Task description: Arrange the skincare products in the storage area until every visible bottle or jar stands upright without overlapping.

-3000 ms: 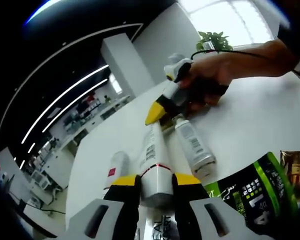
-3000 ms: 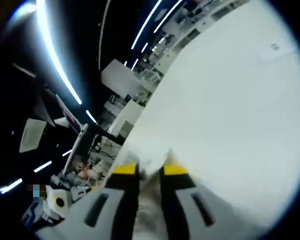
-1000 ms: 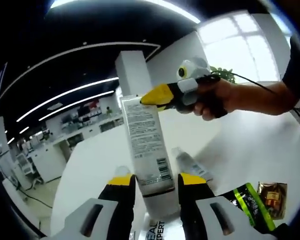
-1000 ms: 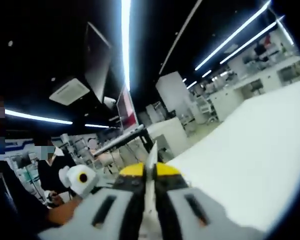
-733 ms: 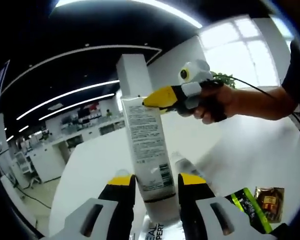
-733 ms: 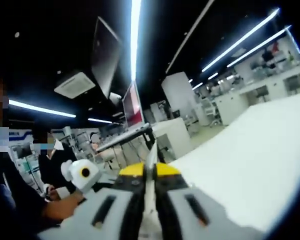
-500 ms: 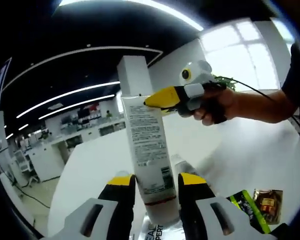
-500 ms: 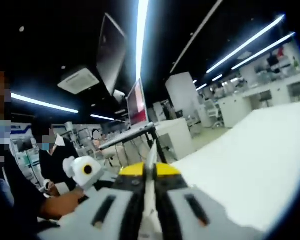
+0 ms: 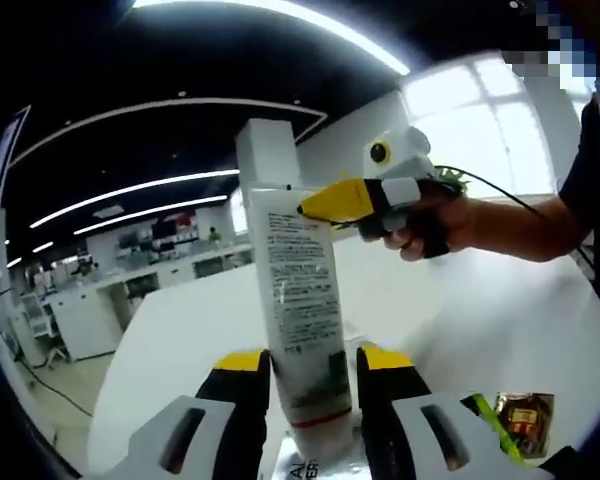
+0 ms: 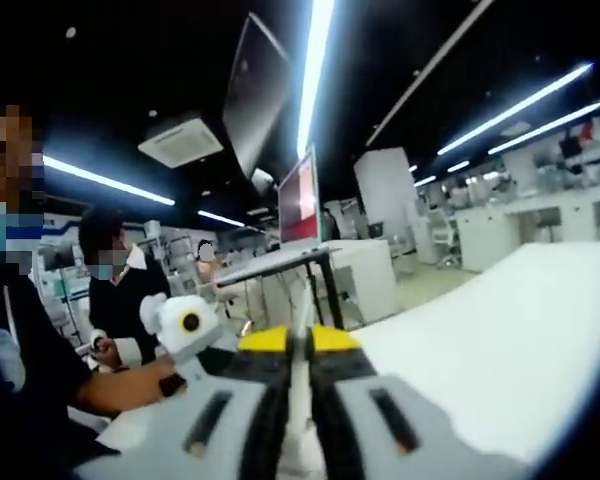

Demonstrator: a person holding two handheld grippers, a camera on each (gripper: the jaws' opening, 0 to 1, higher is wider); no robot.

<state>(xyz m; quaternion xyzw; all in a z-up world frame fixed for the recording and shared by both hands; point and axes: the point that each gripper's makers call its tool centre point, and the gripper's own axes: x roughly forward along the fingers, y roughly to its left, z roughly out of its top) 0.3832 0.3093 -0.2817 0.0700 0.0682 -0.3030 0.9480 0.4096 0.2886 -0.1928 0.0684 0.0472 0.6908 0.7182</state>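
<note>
Tube (image 9: 302,310) held near-upright, both grippers (image 9: 305,362) (image 10: 298,338) clamped on it; we should seat its cap flat before releasing.

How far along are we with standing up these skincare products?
Nothing I can confirm as finished. In hand: the white tube is upright, its lower part between the left gripper jaws and its top edge pinched by the right gripper. Left: release it standing on the table; other bottles aren't in sight now, so check them.
</note>
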